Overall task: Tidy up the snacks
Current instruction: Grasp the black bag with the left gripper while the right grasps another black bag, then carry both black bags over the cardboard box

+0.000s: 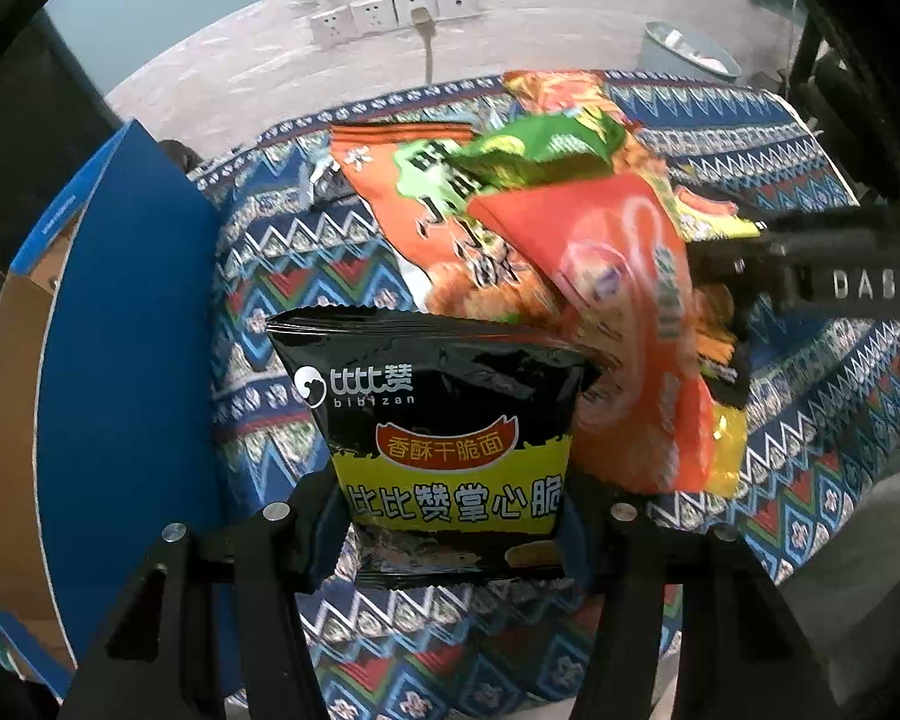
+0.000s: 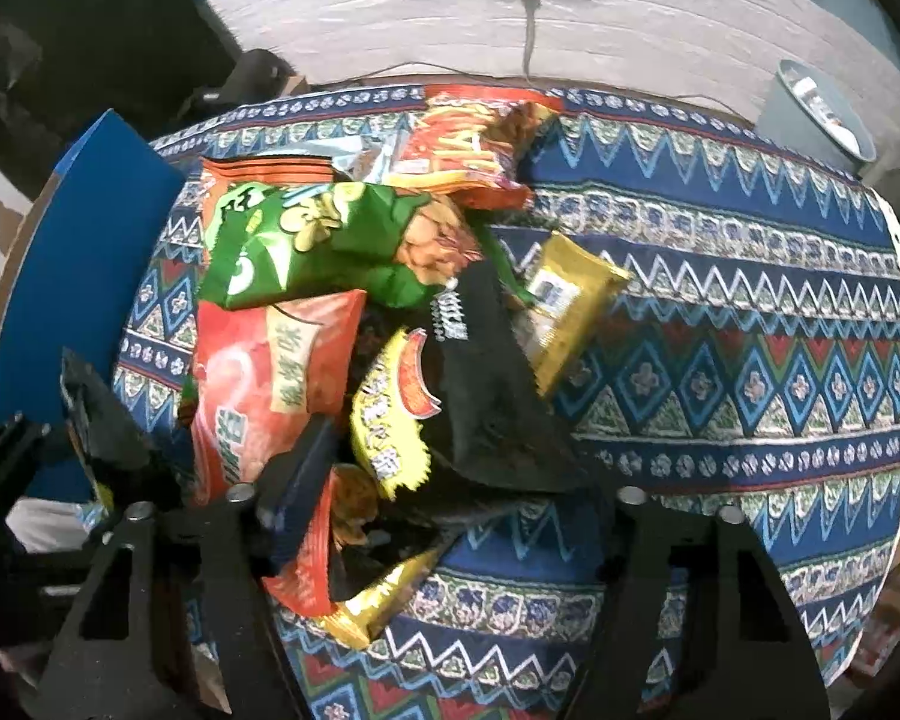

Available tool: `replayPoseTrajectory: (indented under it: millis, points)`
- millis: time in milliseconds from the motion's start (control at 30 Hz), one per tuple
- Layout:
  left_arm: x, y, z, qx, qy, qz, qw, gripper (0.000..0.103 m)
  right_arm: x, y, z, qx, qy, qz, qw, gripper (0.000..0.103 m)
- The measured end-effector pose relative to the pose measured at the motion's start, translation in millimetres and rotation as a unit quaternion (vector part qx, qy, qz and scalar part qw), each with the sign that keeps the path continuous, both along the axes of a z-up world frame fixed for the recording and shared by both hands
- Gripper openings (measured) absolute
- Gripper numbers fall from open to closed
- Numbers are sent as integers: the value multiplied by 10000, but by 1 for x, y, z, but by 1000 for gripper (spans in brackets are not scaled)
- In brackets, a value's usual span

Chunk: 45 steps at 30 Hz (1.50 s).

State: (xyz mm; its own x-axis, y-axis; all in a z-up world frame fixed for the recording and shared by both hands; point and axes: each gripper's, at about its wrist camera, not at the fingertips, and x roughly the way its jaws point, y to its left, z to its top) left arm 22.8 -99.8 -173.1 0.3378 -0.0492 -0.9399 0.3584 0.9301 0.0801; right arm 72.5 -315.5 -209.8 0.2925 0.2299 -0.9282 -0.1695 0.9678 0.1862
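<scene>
Our left claw (image 1: 450, 534) pinches the upright black packet (image 1: 444, 438); the blue box (image 1: 120, 324) stands to its left. Our right claw (image 2: 438, 510) is spread over the pile.

Cloth: blue, red and white zigzag-patterned tablecloth (image 2: 720, 312), spread ahead of and under both claws; covers the whole table.
Wall: pale whitewashed brick wall (image 2: 630, 18), straight ahead of each claw, beyond the table's far edge.
Sockets: row of white plastic wall sockets (image 1: 393, 12), high on the wall; one holds a plug with a grey cable (image 2: 529, 30) hanging down.
Bin: grey round bin (image 2: 822, 105), far ahead and to the right of the claws.
</scene>
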Motion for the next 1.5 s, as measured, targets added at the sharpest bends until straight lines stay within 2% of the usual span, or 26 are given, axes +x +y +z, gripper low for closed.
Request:
replayPoseTrajectory:
  millis: [100, 133, 267, 367, 733, 967, 1500]
  points:
    - [8, 3, 0, -5, -24, 48, 10000, 59, 2, 3, -3, -26, 57, 63, 10000, 57]
    - [10, 4, 0, -4, -23, 68, 10000, 59, 2, 3, -4, -26, 86, 70, 9999, 49]
    - [16, 5, -1, -10, -9, 109, 9999, 59, 3, 8, -3, 25, 62, 205, 9998, 31]
    - [18, 5, 4, -38, -36, 127, 9999, 59, -3, 13, 8, -216, -174, 301, 9992, 25]
    - [15, 2, 35, 152, -599, -37, 9981, 59, -17, -8, 43, -576, -518, 48, 9970, 25]
    - [12, 8, 56, 164, -858, -37, 9962, 59, -29, -13, 73, -494, -762, -45, 9959, 25]
    - [-8, 32, 105, 282, -1517, -62, 9880, 59, -52, 22, 127, -369, -1318, 344, 9900, 25]
